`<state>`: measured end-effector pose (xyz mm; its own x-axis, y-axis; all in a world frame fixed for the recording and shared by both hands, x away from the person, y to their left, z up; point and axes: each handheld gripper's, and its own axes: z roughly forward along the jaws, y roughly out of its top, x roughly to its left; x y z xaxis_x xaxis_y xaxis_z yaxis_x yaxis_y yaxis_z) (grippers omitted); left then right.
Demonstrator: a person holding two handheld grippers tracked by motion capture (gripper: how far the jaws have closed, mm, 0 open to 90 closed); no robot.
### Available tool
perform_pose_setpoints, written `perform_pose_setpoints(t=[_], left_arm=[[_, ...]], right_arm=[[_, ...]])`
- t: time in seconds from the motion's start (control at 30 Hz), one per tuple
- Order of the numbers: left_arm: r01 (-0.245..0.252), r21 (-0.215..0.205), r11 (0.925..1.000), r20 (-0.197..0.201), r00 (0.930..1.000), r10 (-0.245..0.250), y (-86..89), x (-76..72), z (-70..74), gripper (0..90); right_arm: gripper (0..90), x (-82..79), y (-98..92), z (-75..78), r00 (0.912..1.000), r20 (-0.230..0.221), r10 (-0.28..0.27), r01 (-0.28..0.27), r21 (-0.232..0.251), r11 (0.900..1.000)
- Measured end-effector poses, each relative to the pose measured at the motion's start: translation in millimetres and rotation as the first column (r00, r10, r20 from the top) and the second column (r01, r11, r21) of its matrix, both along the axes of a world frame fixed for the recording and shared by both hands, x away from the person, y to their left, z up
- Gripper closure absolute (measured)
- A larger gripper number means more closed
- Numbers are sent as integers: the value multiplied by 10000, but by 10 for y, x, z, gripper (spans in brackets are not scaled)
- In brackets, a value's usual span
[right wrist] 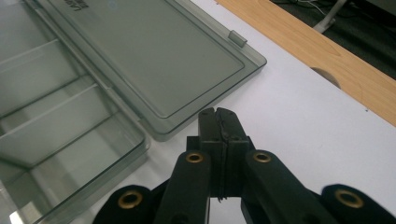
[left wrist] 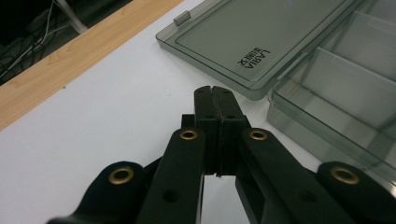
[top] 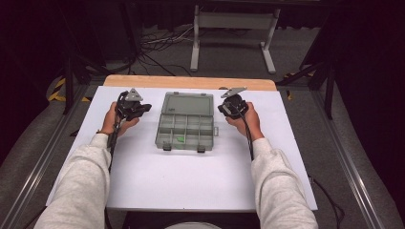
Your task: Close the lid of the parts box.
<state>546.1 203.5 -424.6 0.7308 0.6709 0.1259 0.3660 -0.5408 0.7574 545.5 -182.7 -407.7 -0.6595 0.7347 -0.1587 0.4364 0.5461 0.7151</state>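
A grey translucent organiser box lies open in the middle of the white table top, its lid folded flat toward the far side. One small green piece sits in a near compartment. My left gripper rests just left of the box, jaws pressed together and holding nothing; its fingertips point at the lid's corner. My right gripper rests just right of the box, also shut and holding nothing, its tip close to the lid's edge.
The white board lies on a wooden table whose far edge shows behind it. Beyond stand a white metal frame and floor cables. Metal rails run along both sides of the table.
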Motion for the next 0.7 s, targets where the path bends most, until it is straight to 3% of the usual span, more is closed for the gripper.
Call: perform_pose_setpoints(t=[0.27, 0.5, 0.53, 0.7], left_arm=[[19, 434, 9991, -593, 9982, 7, -173, 204, -143, 900], [84, 672, 9977, -1016, 9948, -16, -279, 306, -275, 900], [155, 811, 9966, -1033, 9946, -70, -294, 318, -285, 900], [285, 725, 9970, -1152, 9931, -200, -325, 339, -307, 900]], right_arm=[[900, 208, 128, -117, 9989, -447, -119, 102, -386, 9992], [900, 337, 202, -270, 9948, -1011, -134, 17, -1149, 9934], [900, 345, 202, -285, 9937, -1111, -125, -7, -1186, 9929], [900, 363, 191, -306, 9922, -1248, -36, -111, -1174, 9930]])
